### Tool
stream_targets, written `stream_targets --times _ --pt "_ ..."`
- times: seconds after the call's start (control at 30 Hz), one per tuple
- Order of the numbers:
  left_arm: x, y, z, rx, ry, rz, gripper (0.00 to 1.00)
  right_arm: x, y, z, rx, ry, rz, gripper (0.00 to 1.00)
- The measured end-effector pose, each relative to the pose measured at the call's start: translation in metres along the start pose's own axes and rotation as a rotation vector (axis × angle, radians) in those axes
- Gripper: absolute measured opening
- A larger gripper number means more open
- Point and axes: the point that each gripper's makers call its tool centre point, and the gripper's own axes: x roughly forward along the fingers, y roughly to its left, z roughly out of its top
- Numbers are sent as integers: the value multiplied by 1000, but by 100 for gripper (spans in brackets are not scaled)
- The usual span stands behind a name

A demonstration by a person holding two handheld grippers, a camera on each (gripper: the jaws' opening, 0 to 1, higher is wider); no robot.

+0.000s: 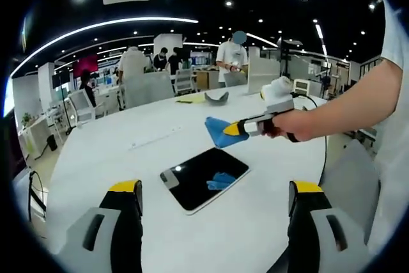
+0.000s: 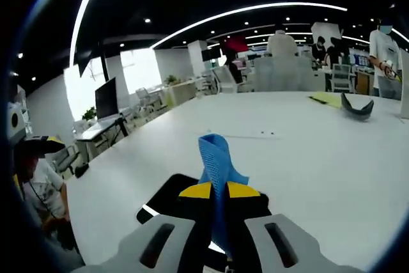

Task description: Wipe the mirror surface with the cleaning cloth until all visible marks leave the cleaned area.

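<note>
In the left gripper view, office chairs (image 1: 82, 103) stand at the far left beyond the edge of the white desk (image 1: 115, 148). The left gripper (image 1: 216, 212) rises from the bottom with its yellow-tipped jaws spread wide and nothing between them. Ahead of the gap, the mirror (image 1: 192, 183) lies flat on the desk, a dark rectangular panel with a pale rim, and a blue patch of reflection shows on its glass. Just beyond and above it hangs the blue cleaning cloth (image 1: 220, 132), clear of the mirror's surface, pinched at the tip of the right gripper (image 1: 235, 128), which comes in from the right in a person's hand (image 1: 295, 124). Farther back on the desk lie a yellow sheet (image 1: 192, 100) and a dark curved object (image 1: 216, 97), and people stand among the workstations behind.

In the right gripper view, a monitor (image 2: 105, 98) stands on a side table at the left, well apart from the desk (image 2: 307, 158). At the bottom centre the right gripper (image 2: 220, 191) has its jaws pressed together on the cleaning cloth (image 2: 216, 155), whose free end stands up above the yellow tips. The mirror (image 2: 167, 197) shows dark directly beneath the jaws. At the far right lie the yellow sheet (image 2: 327, 98) and the dark curved object (image 2: 356, 107).
</note>
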Motion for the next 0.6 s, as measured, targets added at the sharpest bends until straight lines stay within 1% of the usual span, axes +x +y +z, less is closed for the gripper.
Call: stream_targets --times 0.03,0.1,0.17,0.3,0.37,0.47,0.6 --pt "1 0 -3 -14 11 -11 95 2 3 1 -5 0 1 2" --pt "2 0 -3 -6 2 -17 96 8 7 3 -10 3 3 2" --pt "2 2 -5 -8 7 -26 95 14 11 2 -19 12 3 2" --pt "0 5 -4 16 1 -34 95 23 22 5 -7 9 8 2" --pt "-3 4 -4 15 -4 -55 95 29 27 6 -12 13 10 2" --pt "-6 8 -6 17 -6 -56 95 37 34 7 -18 20 20 2" --pt "-7 8 -13 29 10 -59 95 52 45 9 -25 29 31 2"
